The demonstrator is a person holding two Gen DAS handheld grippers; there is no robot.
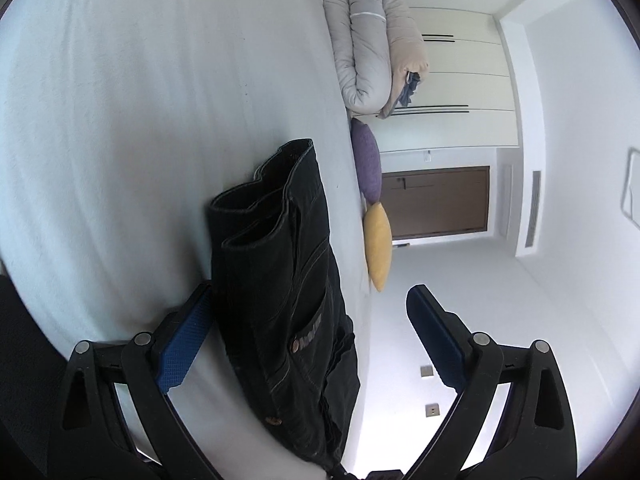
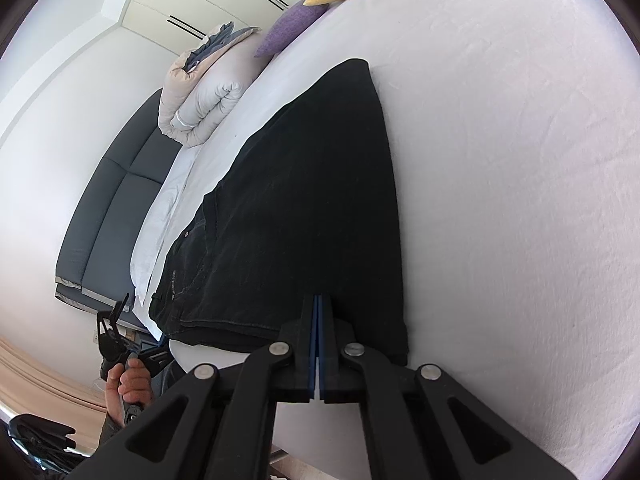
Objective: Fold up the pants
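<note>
Black denim pants point(image 2: 304, 208) lie folded lengthwise on a white bed point(image 2: 500, 160). In the left wrist view the pants point(image 1: 288, 300) run away from me, leg cuffs at the far end, waist and buttons close by. My left gripper point(image 1: 308, 300) is open, its blue-padded fingers point(image 1: 184, 344) either side of the waist end without gripping it. My right gripper point(image 2: 319, 300) is shut with its tips against the near edge of the pants; whether cloth is pinched between the pads is hidden. The left gripper point(image 2: 120, 340) also shows in a hand at lower left.
A rolled grey and beige duvet point(image 1: 372, 44), a purple cushion point(image 1: 366, 160) and a yellow cushion point(image 1: 378, 248) lie along the bed's far edge. A dark blue headboard point(image 2: 116, 208) and white pillows point(image 2: 160, 216) sit beyond the pants' waist. White wardrobes point(image 1: 460, 76) stand behind.
</note>
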